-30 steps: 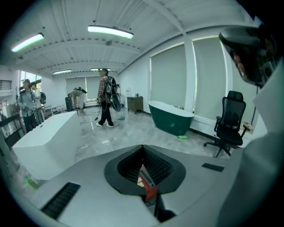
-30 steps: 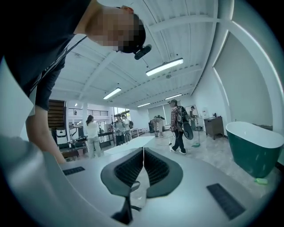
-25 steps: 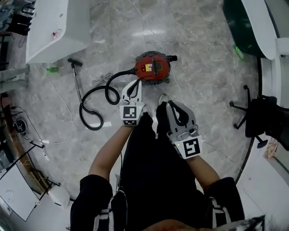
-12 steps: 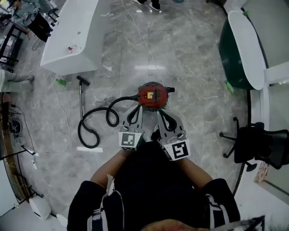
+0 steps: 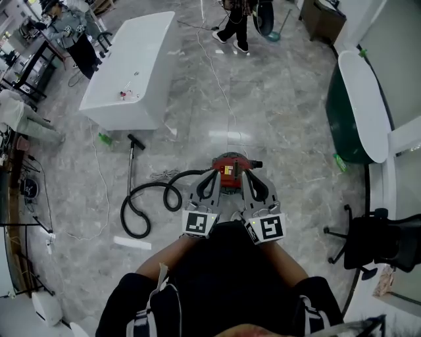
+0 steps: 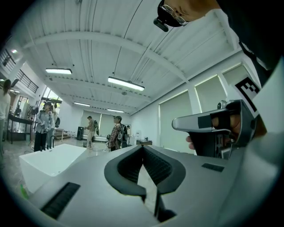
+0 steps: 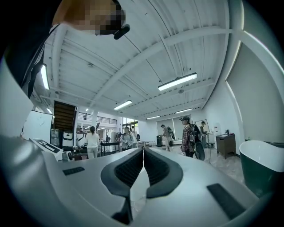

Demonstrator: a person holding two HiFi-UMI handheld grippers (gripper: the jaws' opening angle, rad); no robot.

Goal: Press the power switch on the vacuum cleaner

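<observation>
The red vacuum cleaner [image 5: 229, 168] stands on the grey marble floor, and its black hose [image 5: 141, 205] loops away to the left. Both grippers are held side by side over its near edge and hide part of it. My left gripper [image 5: 214, 174] is shut with nothing between its pads, and so is my right gripper [image 5: 245, 174]. The left gripper view shows my left gripper [image 6: 142, 147] pointing level into the room, with the other gripper's handle and a hand [image 6: 217, 128] at right. In the right gripper view my right gripper [image 7: 143, 150] also faces the room. Neither gripper view shows the vacuum cleaner.
The vacuum's wand [image 5: 132, 158] lies to the left, below a white bathtub [image 5: 131, 72]. A dark green tub [image 5: 352, 99] and an office chair [image 5: 378, 237] stand at right. A person [image 5: 235, 20] walks at the far end. Thin cables trail across the floor.
The two grippers have drawn closer together and now sit side by side over the vacuum cleaner's near edge. The head view takes in more of the room. Both stay shut.
</observation>
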